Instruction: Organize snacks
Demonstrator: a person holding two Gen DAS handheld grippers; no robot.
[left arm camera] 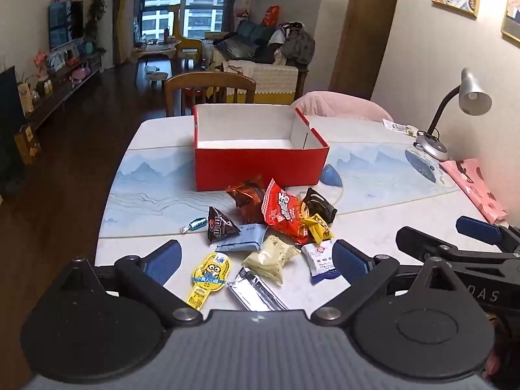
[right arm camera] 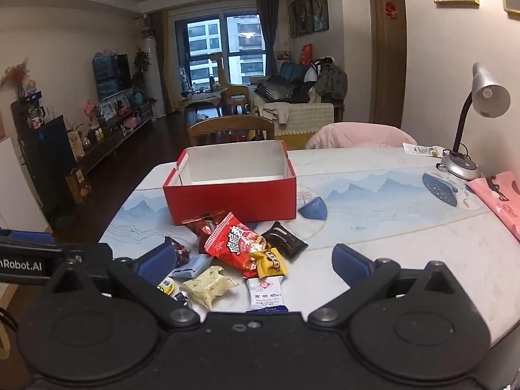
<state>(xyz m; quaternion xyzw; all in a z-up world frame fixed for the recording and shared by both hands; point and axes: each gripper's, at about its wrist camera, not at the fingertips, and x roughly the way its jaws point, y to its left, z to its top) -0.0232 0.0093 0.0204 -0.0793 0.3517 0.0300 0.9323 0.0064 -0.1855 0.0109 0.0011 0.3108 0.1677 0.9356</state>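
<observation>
Table (left arm camera: 373, 227): pale top with blue mountain print; open red box (left arm camera: 260, 165) at 12 o'clock, loose snack packets (left arm camera: 282, 214) heaped just before it, desk lamp (left arm camera: 455, 113) at 2 o'clock. Left tool (left arm camera: 256, 260) and right tool (right arm camera: 253, 260): both spread wide, holding nothing, above the packets. Living room beyond, with wooden chair (left arm camera: 208, 87) and window (left arm camera: 185, 3).

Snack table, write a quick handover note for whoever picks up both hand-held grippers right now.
Left hand-held gripper: open, empty, hovering over the near side of the snack pile.
Right hand-held gripper: open, empty, beside it on the right.
Red box: open, on the table behind the pile, nothing visible inside.
Snacks: all loose in front of the box, including the red bag, yellow minion pack, silver packet and wrapped candy.
Done: nothing boxed yet.
Left: move every snack into the box.
</observation>
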